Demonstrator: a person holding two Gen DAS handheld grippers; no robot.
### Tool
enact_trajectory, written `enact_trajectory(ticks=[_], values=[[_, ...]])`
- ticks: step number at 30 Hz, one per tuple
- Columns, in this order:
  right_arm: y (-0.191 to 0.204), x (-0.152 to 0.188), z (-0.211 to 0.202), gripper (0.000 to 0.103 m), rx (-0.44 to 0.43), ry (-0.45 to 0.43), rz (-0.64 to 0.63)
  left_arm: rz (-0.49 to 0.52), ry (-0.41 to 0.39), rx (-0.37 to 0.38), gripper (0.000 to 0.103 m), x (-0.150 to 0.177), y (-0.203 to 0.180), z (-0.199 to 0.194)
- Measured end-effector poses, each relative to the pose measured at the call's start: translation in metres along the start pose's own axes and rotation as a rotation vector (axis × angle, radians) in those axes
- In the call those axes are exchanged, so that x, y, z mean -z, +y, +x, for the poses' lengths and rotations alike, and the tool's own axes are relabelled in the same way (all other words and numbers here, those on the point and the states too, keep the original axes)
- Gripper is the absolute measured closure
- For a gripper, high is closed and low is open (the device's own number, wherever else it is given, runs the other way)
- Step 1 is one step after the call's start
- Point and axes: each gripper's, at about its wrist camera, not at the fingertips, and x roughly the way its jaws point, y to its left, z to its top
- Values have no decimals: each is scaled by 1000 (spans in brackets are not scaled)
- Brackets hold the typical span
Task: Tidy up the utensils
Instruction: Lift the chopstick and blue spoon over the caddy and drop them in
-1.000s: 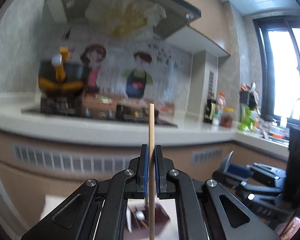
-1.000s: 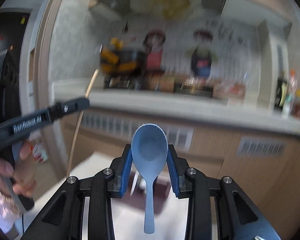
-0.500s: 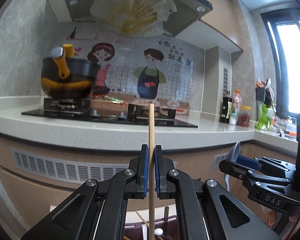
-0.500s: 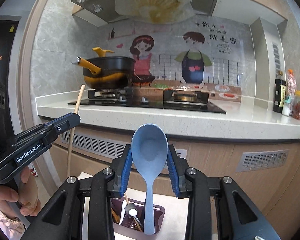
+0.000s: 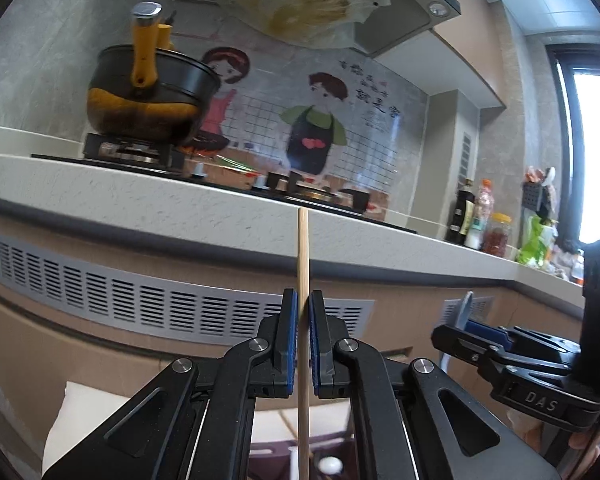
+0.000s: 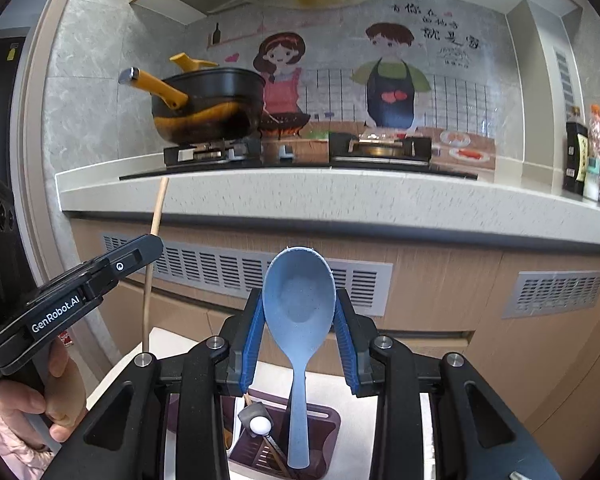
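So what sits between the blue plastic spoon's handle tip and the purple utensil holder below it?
Nothing: in the right wrist view the blue plastic spoon hangs with its handle tip just over the purple utensil holder, beside a white-knobbed utensil.

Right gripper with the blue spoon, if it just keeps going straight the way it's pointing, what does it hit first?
Probably the cabinet front under the countertop, near the grey vent grille. The right gripper points roughly level at it, blue spoon leading; nothing shows between, though depth is unclear.
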Motion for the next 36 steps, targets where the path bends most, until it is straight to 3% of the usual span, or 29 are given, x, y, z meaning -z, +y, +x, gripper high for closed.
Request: enact_trajectory(ticks=[10,21,31,32,34,35,36], values=[[4,43,35,72,-15,20,19,-11,-16,-56,97,55,11,26],[0,94,56,72,-51,188,34,-22,253,-84,97,121,17,29],[0,115,63,68,-74,326,59,-2,432,-70,93,133,3,27],[1,114,61,65,-75,330,56,-10,443,-67,88,131,2,23],[4,113,46,43,-72,317,50,-18,453,-67,71,127,0,12],[4,112,40,39,-72,306,52,-10,460,-80,57,126,-3,3],[5,112,27,34,-74,291,58,-4,460,-86,52,124,-3,-5]])
